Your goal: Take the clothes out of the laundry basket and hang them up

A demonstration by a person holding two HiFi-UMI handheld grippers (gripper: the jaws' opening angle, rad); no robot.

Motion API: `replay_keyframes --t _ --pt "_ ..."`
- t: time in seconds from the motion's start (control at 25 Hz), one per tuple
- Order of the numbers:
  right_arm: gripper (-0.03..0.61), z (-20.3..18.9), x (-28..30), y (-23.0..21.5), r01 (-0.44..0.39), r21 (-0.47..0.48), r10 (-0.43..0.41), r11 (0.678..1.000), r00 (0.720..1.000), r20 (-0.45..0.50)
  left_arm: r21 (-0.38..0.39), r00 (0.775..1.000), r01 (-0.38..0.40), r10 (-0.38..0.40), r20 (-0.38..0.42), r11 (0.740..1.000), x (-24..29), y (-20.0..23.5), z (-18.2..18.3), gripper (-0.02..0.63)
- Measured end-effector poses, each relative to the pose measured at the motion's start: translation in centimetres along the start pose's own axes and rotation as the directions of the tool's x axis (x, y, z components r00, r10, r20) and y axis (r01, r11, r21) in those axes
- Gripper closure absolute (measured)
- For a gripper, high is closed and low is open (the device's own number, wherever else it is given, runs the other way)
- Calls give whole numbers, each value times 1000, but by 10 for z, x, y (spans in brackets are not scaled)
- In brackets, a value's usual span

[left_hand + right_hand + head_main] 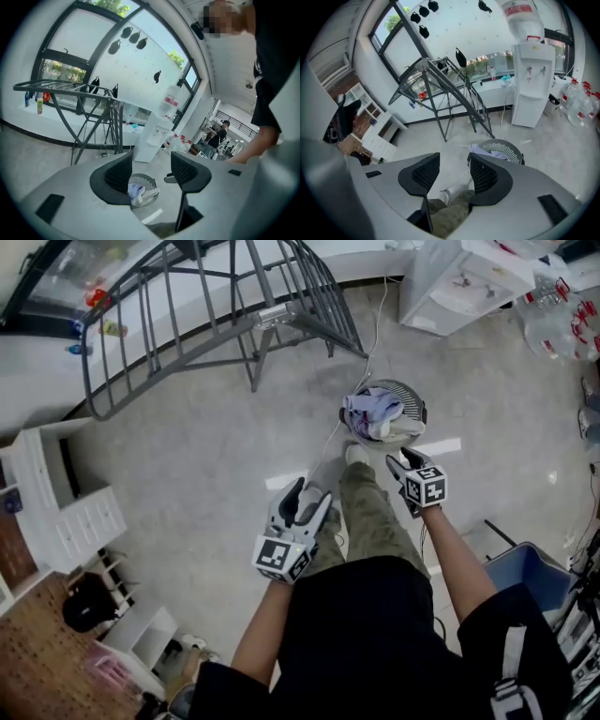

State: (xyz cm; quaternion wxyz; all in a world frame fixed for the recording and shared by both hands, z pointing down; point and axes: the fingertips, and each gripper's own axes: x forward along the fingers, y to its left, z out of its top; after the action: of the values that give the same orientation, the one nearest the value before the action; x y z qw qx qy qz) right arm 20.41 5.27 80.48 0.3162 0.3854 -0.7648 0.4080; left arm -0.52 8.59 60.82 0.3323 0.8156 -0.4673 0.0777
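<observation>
Left tool (312, 491), right tool (401, 461) gape — clothes (372, 413) fill basket (409, 391).

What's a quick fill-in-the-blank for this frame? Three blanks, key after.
The round grey slatted plastic laundry basket stands on the ____. The crumpled pale clothes lie in the ____. The left gripper and right gripper are both ____, holding nothing.
Missing: floor; basket; open.
</observation>
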Motion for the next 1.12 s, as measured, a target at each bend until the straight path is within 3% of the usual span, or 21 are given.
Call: replay_keyframes --t 0.24,0.4,0.52,0.8,1.12 --pt "405 -37 109 -116 74 104 -66 992 995 -80 -36 998 10 -12 -66 999 108 -2 -54 375" --pt "407 -79 166 -175 173 188 -163 967 984 -69 -80 995 -4 -4 -103 997 142 10 -89 373" --pt "407 -109 209 -216 213 249 -201 945 977 -73 -72 993 -31 22 -120 997 164 32 -112 372" --pt "407 -168 297 -262 250 327 -215 911 967 -140 -67 986 4 -15 -165 998 192 62 -153 370" --pt "407 -179 362 -305 298 432 -267 851 955 -133 -111 975 -7 -18 -220 994 219 82 -205 370"
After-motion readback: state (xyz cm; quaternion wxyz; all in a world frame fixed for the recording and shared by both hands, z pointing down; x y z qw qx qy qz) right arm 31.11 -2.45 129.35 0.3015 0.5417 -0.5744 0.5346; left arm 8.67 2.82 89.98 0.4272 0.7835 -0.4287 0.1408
